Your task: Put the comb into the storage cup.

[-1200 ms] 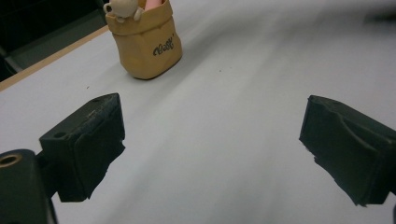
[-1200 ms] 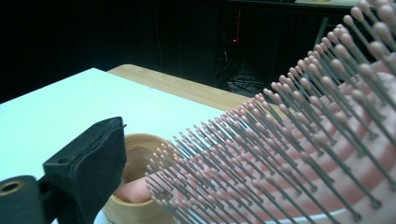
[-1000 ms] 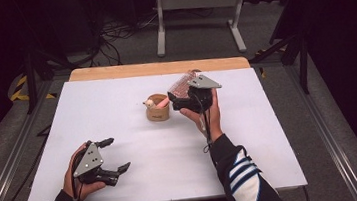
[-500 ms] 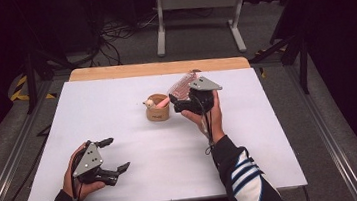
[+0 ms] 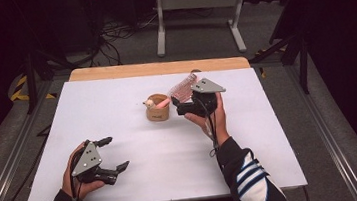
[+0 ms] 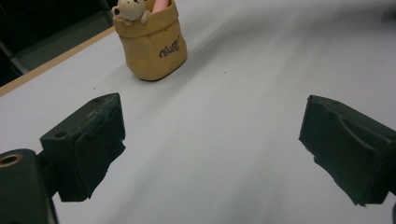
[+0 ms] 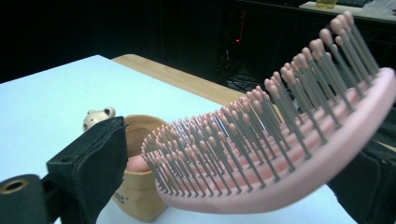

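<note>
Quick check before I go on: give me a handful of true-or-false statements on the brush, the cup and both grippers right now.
1. The right gripper holds a pink hairbrush. True.
2. The left gripper grips the tan bear cup. False: its jaws stand open and empty over bare table, apart from the cup.
3. The brush handle reaches into the cup's mouth. True, as the right gripper view shows it.
4. The cup lies tipped on its side. False: it stands upright.
5. The brush bristles point down at the table. False: they point upward.

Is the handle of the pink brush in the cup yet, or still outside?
In. The brush handle end sits inside the cup mouth, head sticking out sideways between the right gripper fingers.
</note>
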A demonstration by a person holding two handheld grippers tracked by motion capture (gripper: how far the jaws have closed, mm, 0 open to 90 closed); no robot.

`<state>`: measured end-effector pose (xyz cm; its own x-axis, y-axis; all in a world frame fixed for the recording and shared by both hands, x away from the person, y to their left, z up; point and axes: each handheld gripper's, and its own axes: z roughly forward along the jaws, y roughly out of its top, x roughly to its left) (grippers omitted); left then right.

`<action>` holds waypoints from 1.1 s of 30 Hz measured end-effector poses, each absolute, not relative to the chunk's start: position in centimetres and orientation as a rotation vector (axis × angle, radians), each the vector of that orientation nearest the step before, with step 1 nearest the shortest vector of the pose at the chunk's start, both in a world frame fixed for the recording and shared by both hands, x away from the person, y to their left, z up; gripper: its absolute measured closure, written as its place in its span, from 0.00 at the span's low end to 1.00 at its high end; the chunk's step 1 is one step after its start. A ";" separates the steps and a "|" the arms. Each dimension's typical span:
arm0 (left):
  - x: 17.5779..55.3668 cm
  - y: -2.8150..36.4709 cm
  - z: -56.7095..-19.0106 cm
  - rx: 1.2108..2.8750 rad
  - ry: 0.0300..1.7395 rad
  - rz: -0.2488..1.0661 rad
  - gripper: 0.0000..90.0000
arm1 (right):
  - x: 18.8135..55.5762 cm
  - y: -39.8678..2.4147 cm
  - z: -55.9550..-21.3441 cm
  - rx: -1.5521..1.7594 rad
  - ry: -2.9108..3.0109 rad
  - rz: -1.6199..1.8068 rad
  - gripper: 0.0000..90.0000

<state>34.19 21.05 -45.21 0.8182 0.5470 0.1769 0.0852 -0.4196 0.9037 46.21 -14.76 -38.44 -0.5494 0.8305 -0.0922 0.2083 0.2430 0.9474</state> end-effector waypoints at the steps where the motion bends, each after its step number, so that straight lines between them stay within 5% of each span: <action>1: 34.2 21.0 -45.2 1.957 0.470 0.555 0.08 | 46.1 -14.9 -38.4 0.940 1.917 1.319 0.09; 33: 34.1 21.2 -45.1 1.949 0.474 0.559 0.08 | 44.4 -16.2 -38.0 0.875 1.955 1.291 0.09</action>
<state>34.10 21.16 -45.11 0.8154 0.5515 0.1758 0.0832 -0.4123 0.9073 44.45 -16.19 -38.04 -0.5814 0.8012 -0.1419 0.1838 0.2992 0.9363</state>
